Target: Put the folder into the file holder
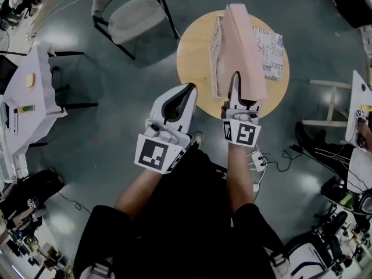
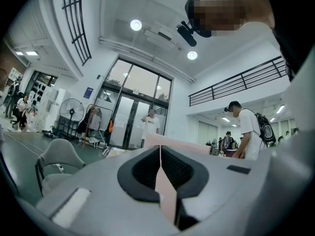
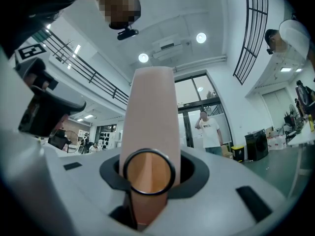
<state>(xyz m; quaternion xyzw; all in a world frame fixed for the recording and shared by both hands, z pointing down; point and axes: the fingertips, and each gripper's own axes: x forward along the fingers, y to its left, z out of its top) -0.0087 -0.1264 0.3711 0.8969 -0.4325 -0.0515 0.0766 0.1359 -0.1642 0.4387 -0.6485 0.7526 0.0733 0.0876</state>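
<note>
Round table (image 1: 192, 57) under pink folder (image 1: 247, 51), clamped between right tongs (image 1: 235, 81)

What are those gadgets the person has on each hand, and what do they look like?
Two matching handheld grippers. The left gripper and right gripper each have a smooth white shell tapering to two black-padded jaws. Each carries a cube with black-and-white square markers. The forearms are unsleeved; the clothes are black.
</note>
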